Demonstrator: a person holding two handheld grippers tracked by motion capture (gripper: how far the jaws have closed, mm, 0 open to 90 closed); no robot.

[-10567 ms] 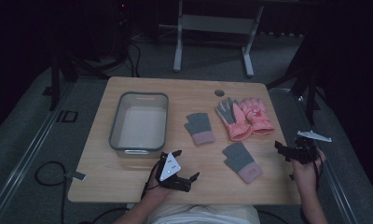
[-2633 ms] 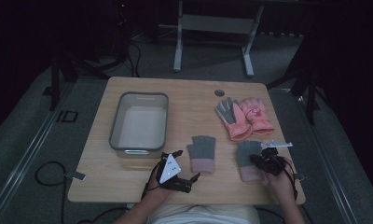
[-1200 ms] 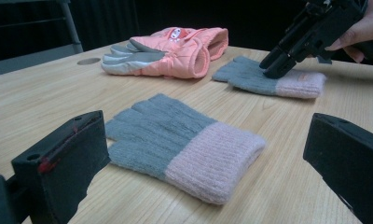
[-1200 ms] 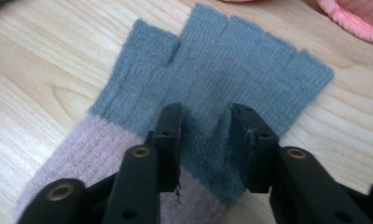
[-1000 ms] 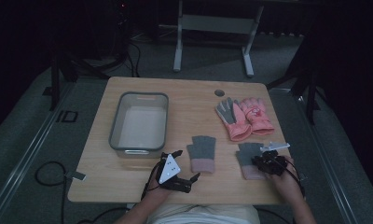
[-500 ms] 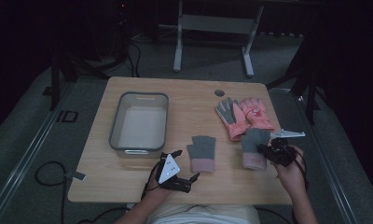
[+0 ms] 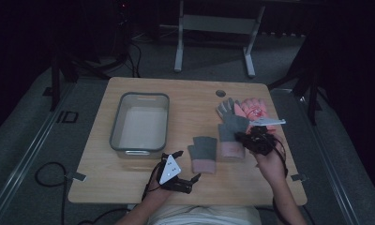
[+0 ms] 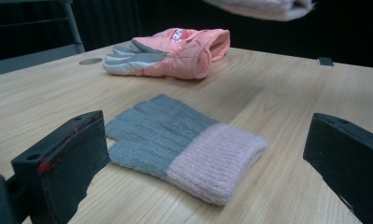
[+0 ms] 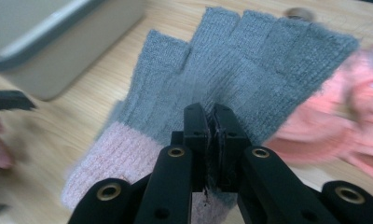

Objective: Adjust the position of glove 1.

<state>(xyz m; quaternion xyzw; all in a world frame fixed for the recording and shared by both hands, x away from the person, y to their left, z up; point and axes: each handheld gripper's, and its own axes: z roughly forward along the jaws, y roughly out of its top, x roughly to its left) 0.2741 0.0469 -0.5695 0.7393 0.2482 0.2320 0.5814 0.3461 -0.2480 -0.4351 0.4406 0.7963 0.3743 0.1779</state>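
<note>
**Right gripper view: knit glove pinched and off the table**

Right gripper view showed your right tongs (image 9: 206,116) closed on a grey knit glove (image 9: 231,79), the jaws pinching a fold of the grey part just above its pink cuff. The glove hung in front of the jaws, fingers pointing away from them, and in the left gripper view its cuff appeared high above the table, so it looked lifted. Your left tongs (image 7: 183,165) rested on the table (image 7: 129,180) with jaws wide apart, holding nothing; the second knit glove (image 8: 184,144) lay flat just ahead of them, between the jaws in their own camera.

To do this step well, my judgement was that you should have kept the pinch firm, since only a thin fold of knit was held and it could slip. Carrying the glove low and slowly would have kept the cuff from swinging into the padded gloves (image 7: 249,108) just beyond the right tongs. If the aim was to pair it, laying it down beside or squarely on the second glove, fingers the same way, before opening, would have worked best.

Counted: two grey knit gloves with pink cuffs, one held and one lying; two pink padded gloves, stacked; one bin (image 7: 115,136), beyond the left tongs.
</note>
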